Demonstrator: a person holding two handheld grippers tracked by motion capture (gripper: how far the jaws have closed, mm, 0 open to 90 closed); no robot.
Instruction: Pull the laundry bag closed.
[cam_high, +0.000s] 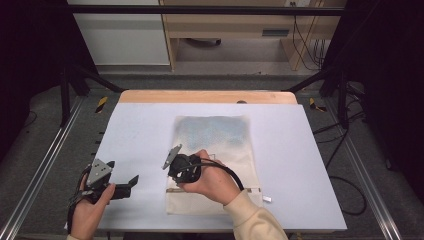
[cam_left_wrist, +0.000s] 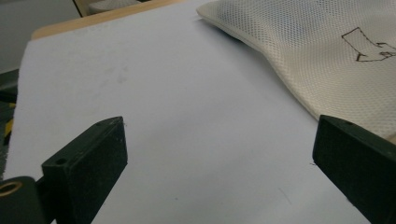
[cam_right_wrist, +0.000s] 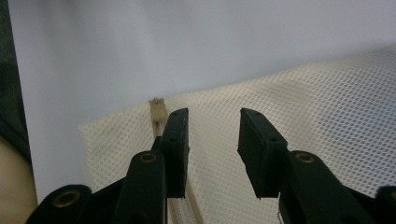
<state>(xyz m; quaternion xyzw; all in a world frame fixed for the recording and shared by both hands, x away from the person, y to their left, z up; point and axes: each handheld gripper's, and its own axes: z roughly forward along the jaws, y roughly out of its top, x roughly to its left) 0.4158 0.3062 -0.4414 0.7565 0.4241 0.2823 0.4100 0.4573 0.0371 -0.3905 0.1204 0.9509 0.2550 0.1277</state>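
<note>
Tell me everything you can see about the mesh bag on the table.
The mesh bag is a cream, fine-netted rectangular pouch lying flat on the white table cover. Something bluish shows through its far half. A zipper band crosses it near the person's end, with a small pull at the right edge, and an arrow is outlined in black on it. The right claw hangs over the zipper end, jaws parted.

A cream mesh bag (cam_high: 215, 165) lies flat on the white bench (cam_high: 135, 130), long side running away from the person. Its far half shows bluish through the mesh; a zipper strip (cam_right_wrist: 158, 114) crosses its near end.
</note>
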